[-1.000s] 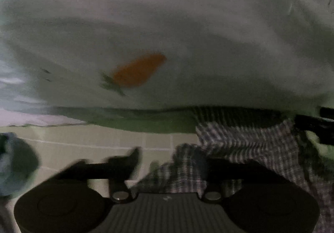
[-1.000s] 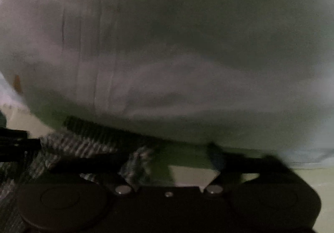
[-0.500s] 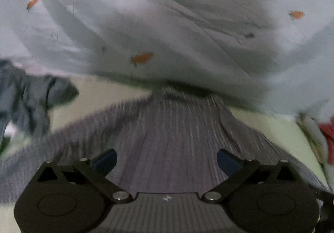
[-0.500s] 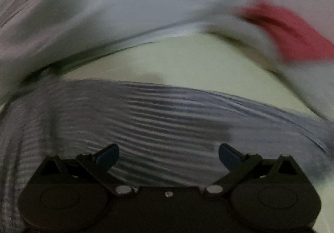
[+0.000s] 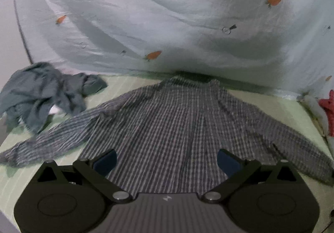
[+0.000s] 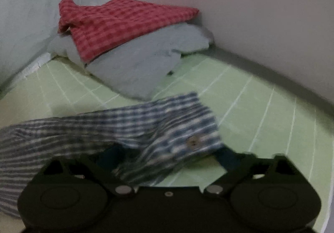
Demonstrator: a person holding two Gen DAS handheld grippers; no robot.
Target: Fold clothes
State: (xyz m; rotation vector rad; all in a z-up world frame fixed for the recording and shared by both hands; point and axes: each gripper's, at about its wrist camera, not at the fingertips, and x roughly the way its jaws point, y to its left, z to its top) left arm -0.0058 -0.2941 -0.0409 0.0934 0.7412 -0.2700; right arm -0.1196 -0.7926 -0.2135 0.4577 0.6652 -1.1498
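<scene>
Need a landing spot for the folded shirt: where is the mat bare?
Bare green mat lies between the checked sleeve cuff and the wall. The strip between the shirt and teal garment is narrow. Crowded: the corner with the red-checked cloth on pale bedding.

Shirt cuff (image 6: 187, 139) blurred over fingers (image 6: 227, 158).

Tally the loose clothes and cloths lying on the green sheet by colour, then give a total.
Grey-blue checked: 1, the long-sleeved shirt spread flat
Teal-grey: 1, the crumpled garment
Red checked: 1, the folded cloth on top of the pile
Pale grey-blue: 1, the folded piece under it
Total: 4
</scene>
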